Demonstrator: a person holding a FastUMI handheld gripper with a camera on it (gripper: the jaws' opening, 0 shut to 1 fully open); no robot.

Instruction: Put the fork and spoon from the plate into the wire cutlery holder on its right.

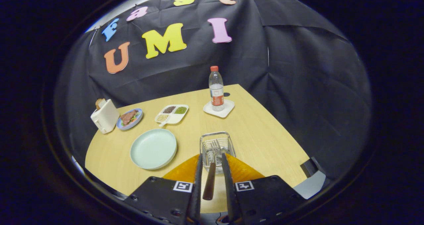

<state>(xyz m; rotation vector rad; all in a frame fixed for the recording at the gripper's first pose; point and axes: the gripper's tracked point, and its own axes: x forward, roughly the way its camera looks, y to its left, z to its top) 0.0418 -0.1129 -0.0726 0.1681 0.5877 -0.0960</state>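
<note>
Low in the centre of the frame, the gripper (212, 158) has its two fingers closed on the fork (212, 172) — brown handle toward the camera, tines pointing away and up the picture, long axis running nearly along the fingers. The tines sit over the wire cutlery holder (217, 145), just ahead of the fingertips; whether they touch its mesh is hard to make out. The pale green plate (153, 148) lies to the holder's left on the wooden table (265, 135). The spoon cannot be made out.
</note>
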